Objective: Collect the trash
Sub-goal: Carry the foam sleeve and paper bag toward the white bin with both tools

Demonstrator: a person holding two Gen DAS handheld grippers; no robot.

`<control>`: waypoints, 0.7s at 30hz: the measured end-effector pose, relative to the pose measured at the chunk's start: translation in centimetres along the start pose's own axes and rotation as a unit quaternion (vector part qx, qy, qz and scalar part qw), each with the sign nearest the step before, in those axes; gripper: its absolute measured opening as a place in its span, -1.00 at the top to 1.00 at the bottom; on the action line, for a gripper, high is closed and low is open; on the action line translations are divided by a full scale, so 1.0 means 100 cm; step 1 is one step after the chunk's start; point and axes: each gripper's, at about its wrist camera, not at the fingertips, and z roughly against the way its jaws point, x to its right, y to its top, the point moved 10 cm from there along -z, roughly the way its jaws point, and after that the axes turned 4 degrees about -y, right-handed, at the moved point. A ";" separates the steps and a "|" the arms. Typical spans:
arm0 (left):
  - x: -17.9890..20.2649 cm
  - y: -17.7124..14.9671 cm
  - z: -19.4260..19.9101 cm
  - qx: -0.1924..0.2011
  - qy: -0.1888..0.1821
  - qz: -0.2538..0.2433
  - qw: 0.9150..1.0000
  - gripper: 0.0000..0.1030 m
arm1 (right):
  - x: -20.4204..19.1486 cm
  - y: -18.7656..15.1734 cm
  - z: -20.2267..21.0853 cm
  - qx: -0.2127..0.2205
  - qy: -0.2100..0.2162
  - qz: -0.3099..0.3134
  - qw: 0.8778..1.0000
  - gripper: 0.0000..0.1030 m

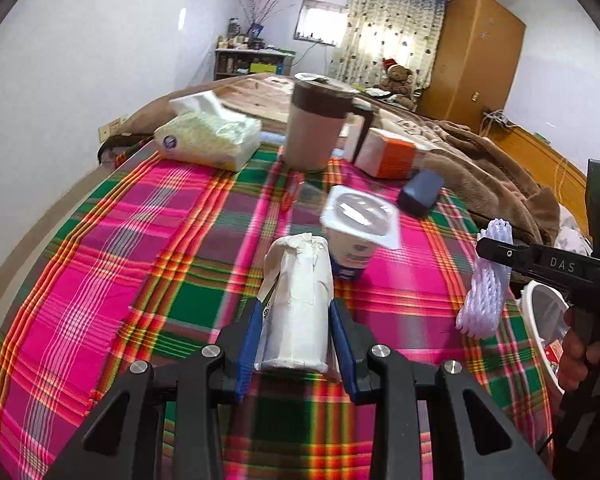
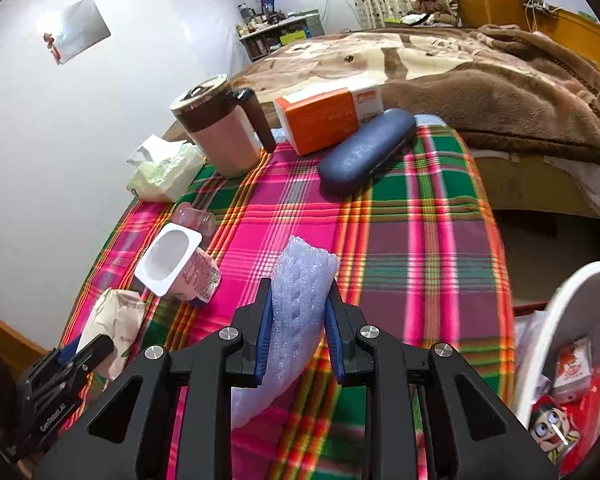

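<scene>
My left gripper [image 1: 294, 312] is shut on a crumpled white paper wrapper [image 1: 298, 300] above the plaid tablecloth [image 1: 140, 264]; it also shows in the right wrist view [image 2: 114, 328]. My right gripper [image 2: 300, 300] is shut on a pale lilac foam fruit net [image 2: 296, 320], seen from the left wrist view [image 1: 486, 280] at the right. An empty yogurt cup [image 1: 358, 232] stands just beyond the wrapper; in the right wrist view it [image 2: 180, 266] sits left of the net. A white trash bin [image 2: 560, 320] holding packets is at the right edge of the table.
A lidded brown mug [image 2: 224, 132], a tissue pack [image 1: 208, 136], an orange and white box [image 2: 326, 118] and a blue glasses case [image 2: 366, 152] stand at the table's far side. A clear plastic piece [image 2: 194, 218] lies near the cup. A bed with a brown blanket [image 2: 480, 80] is behind.
</scene>
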 end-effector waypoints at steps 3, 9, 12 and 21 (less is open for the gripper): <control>0.017 0.002 0.006 0.006 -0.010 -0.013 1.000 0.32 | 0.008 -0.002 0.014 0.011 -0.005 0.000 1.000 0.52; 0.058 0.004 0.016 0.015 -0.034 -0.043 0.998 0.32 | 0.027 -0.004 0.037 0.025 -0.011 -0.010 1.000 0.52; 0.079 0.005 0.021 0.020 -0.046 -0.058 0.997 0.32 | 0.039 -0.006 0.051 0.033 -0.018 -0.017 0.999 0.52; 0.149 0.002 0.030 0.028 -0.089 -0.102 0.990 0.32 | 0.090 -0.016 0.089 0.061 -0.055 -0.045 0.996 0.52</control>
